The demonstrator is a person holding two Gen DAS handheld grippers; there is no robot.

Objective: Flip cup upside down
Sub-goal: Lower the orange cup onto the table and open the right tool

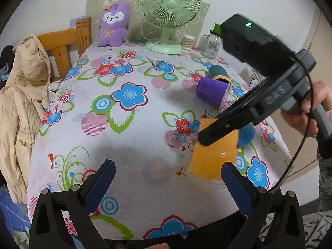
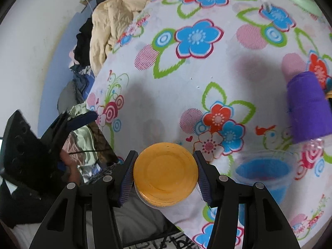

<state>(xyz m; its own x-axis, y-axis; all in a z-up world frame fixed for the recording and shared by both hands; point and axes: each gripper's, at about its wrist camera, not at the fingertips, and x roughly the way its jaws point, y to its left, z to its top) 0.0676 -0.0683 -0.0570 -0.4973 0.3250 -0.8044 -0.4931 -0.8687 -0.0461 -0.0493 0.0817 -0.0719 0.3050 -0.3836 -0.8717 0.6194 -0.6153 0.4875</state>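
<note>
- Right gripper [image 2: 165, 179]: its two blue-padded fingers [image 2: 127, 178] sit on either side of the orange cup [image 2: 165, 173]; both pads appear pressed to the cup's wall, so the grip reads as closed on it; the cup's flat base faces the right wrist camera.
- Orange cup, seen from the left wrist view [image 1: 213, 151]: it stands at the near right part of the table with the right gripper [image 1: 209, 133] coming down over its upper part; its wider end is lowest; whether that end rests on the cloth cannot be told.
- Left gripper [image 1: 168, 178]: jaws spread wide apart with nothing between them; it hangs over the near edge of the table, just left of the orange cup, not touching it.
- Blue cup [image 2: 264, 171]: clear-walled, standing just beside the orange cup on the flowered tablecloth [image 1: 128, 112]; apart from it.
- Purple cup [image 1: 212, 92]: lying on its side farther back; a dark green cup [image 1: 219, 73] lies touching it behind.
- Far end of table: green fan [image 1: 169, 16], purple plush toy [image 1: 114, 25], glass jar [image 1: 210, 44]; a beige jacket [image 1: 22, 103] hangs over the wooden chair [image 1: 62, 43] at the left.
</note>
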